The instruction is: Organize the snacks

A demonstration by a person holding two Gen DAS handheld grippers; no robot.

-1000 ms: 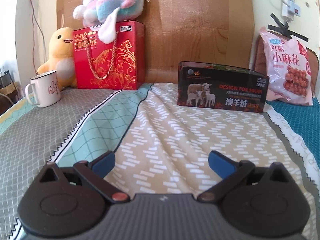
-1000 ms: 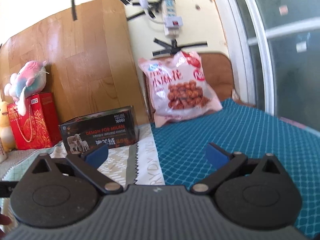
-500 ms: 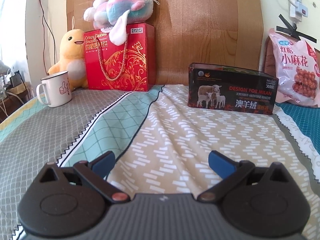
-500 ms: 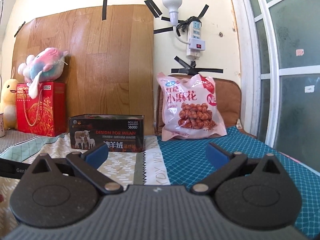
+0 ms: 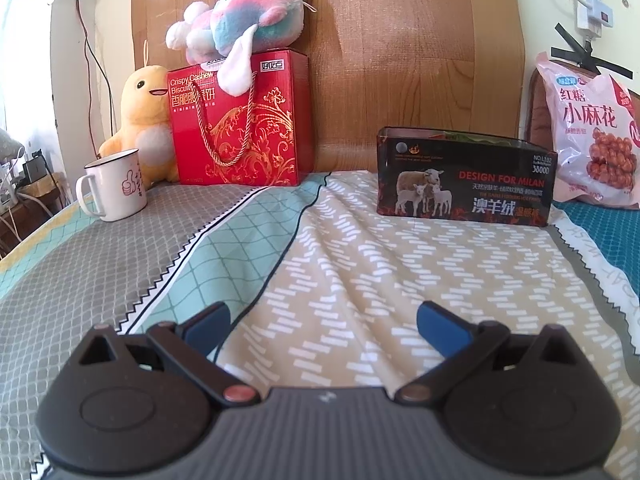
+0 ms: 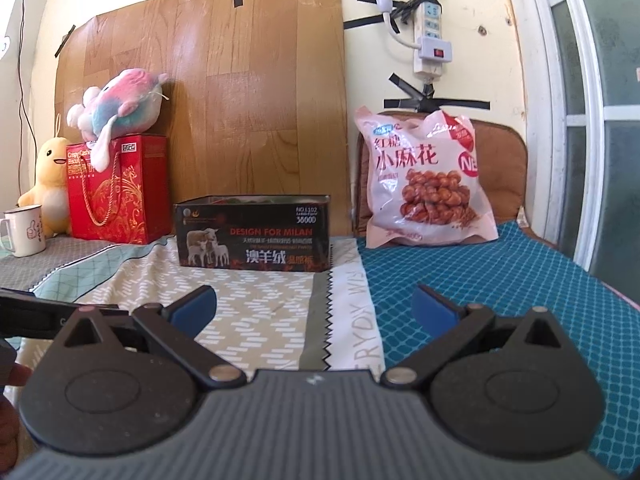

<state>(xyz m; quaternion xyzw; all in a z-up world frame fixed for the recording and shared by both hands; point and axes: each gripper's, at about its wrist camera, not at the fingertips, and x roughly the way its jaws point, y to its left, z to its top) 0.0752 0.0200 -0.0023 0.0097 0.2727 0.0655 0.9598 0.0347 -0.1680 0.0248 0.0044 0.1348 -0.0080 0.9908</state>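
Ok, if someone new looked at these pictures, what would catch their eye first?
Probably the bright red gift box against the wooden board at the back left, with a pink and blue plush toy lying on top. Next, the pink snack bag propped upright at the back right, and the black box standing between them on the patterned cloth.

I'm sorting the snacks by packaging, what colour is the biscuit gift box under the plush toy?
Red with gold floral scrollwork, the biscuit gift box shows best in the left wrist view.
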